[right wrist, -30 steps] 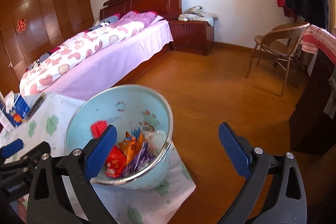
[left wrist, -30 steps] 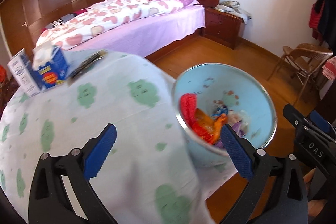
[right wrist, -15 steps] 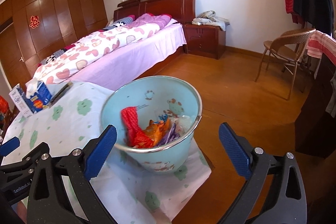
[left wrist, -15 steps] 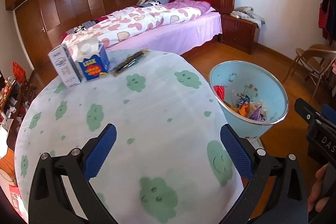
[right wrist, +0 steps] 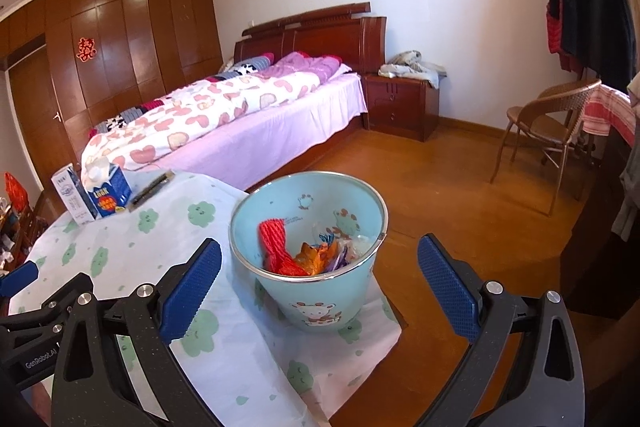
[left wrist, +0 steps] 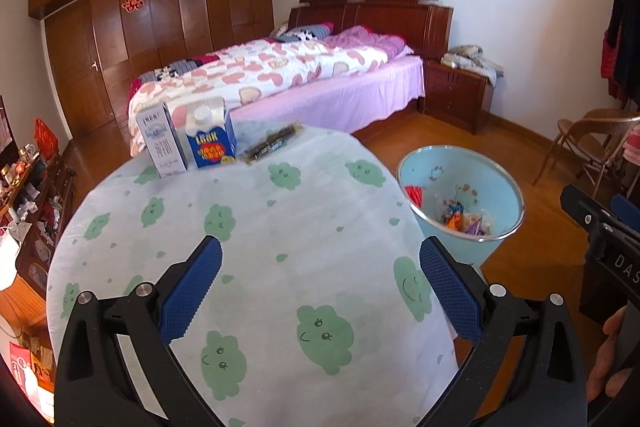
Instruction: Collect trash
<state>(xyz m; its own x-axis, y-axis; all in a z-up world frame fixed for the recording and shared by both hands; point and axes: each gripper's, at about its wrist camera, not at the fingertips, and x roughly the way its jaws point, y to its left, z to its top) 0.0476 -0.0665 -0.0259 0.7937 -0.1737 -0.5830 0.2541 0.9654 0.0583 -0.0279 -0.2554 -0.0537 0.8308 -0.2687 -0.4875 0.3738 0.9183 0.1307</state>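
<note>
A light blue bin (left wrist: 460, 203) (right wrist: 312, 239) stands on the floor by the table's right edge, holding red netting and several colourful wrappers. On the far side of the round table (left wrist: 248, 227) stand a white carton (left wrist: 162, 139) (right wrist: 72, 199) and a blue carton (left wrist: 210, 139) (right wrist: 108, 193), with a dark wrapper (left wrist: 272, 143) (right wrist: 152, 189) lying beside them. My left gripper (left wrist: 320, 287) is open and empty above the table. My right gripper (right wrist: 318, 287) is open and empty, held above and in front of the bin.
A bed (left wrist: 300, 79) with a heart-print quilt lies behind the table. A nightstand (right wrist: 404, 107) and a wicker chair (right wrist: 548, 123) stand at the right wall. A cluttered low shelf (left wrist: 28, 195) is at the left. The tablecloth hangs down by the bin.
Both grippers have pulled back and risen away from the bin. The left view now takes in the whole table and the cartons; the bin looks smaller and farther off.
</note>
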